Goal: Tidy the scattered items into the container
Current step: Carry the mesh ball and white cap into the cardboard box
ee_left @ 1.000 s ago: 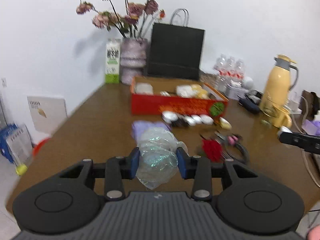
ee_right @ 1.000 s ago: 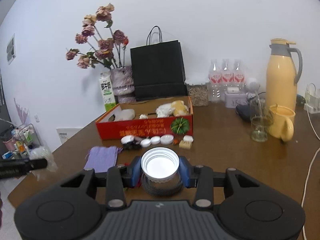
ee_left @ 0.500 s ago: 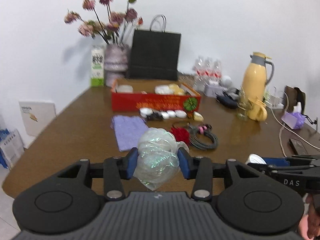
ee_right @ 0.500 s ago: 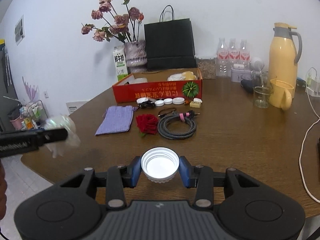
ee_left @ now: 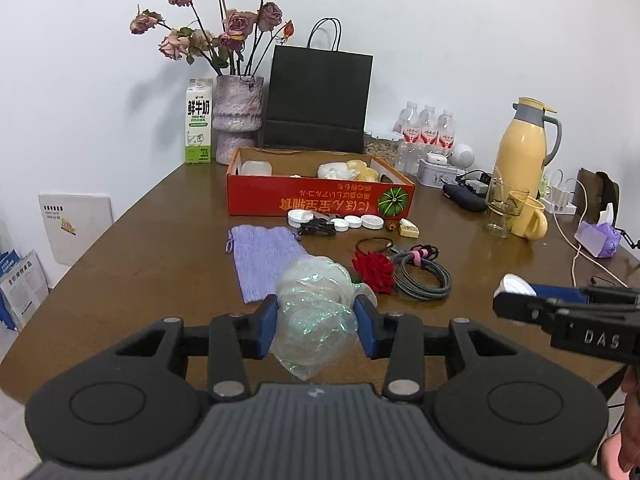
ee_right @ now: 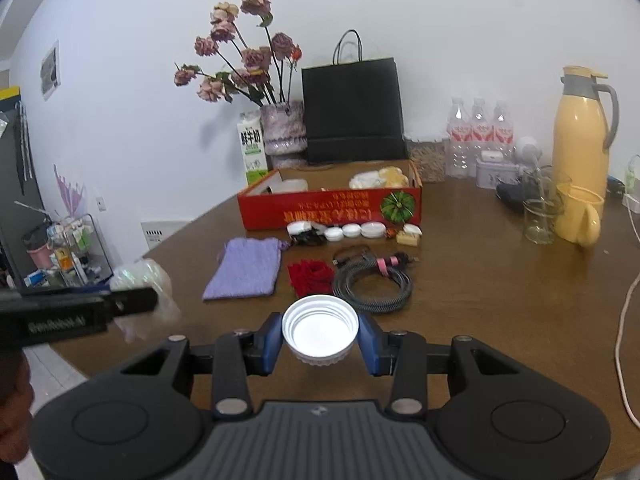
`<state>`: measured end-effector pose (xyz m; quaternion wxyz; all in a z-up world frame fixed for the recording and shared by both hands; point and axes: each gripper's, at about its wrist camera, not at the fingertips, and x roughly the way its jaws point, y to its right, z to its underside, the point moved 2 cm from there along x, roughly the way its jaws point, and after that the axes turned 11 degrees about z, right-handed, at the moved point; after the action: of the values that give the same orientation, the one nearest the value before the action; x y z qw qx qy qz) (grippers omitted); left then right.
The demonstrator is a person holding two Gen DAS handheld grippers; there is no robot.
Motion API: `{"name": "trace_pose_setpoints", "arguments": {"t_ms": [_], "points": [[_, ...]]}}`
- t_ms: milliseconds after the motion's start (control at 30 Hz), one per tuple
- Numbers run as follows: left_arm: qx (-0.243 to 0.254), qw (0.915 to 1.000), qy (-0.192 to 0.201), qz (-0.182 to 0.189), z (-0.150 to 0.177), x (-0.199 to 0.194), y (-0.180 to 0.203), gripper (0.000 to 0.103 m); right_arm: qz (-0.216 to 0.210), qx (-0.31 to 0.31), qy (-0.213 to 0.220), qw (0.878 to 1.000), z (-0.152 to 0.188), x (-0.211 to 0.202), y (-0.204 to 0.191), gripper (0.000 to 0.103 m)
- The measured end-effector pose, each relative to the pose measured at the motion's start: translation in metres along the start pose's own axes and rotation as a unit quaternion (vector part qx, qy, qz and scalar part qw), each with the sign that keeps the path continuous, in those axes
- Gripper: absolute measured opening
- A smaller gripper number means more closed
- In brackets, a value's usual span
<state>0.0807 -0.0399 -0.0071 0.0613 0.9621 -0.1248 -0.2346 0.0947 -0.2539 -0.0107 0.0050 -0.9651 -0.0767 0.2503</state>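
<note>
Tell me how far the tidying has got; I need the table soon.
Partly done. The red box already holds a few things, including a white tub and crumpled wrappers. In hand: the left hand-held gripper grips a plastic bag, the right hand-held gripper a white lid. Left on the table: purple pouch, red rose, coiled cable, small caps.

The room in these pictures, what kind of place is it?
Probably a home dining or living room: a wooden table with a vase of dried roses, a milk carton and a yellow thermos jug.
</note>
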Motion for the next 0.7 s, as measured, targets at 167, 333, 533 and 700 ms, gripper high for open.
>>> {"name": "trace_pose_setpoints", "arguments": {"t_ms": [167, 333, 533, 700], "points": [[-0.009, 0.9998, 0.014, 0.006, -0.03, 0.022, -0.021, 0.04, -0.004, -0.009, 0.011, 1.0, -0.027, 0.022, 0.003, 0.039], [-0.009, 0.999, 0.027, 0.035, -0.088, 0.059, -0.048, 0.04, -0.016, -0.027, 0.045, 0.998, -0.079, 0.054, 0.009, 0.039], [-0.023, 0.9969, 0.002, 0.076, -0.184, 0.155, -0.083, 0.04, -0.047, -0.062, 0.071, 0.994, -0.176, 0.127, 0.007, 0.039], [-0.04, 0.9944, -0.061, 0.077, -0.246, 0.269, -0.107, 0.04, -0.084, -0.002, -0.005, 0.996, -0.256, 0.249, 0.011, 0.039]]}}
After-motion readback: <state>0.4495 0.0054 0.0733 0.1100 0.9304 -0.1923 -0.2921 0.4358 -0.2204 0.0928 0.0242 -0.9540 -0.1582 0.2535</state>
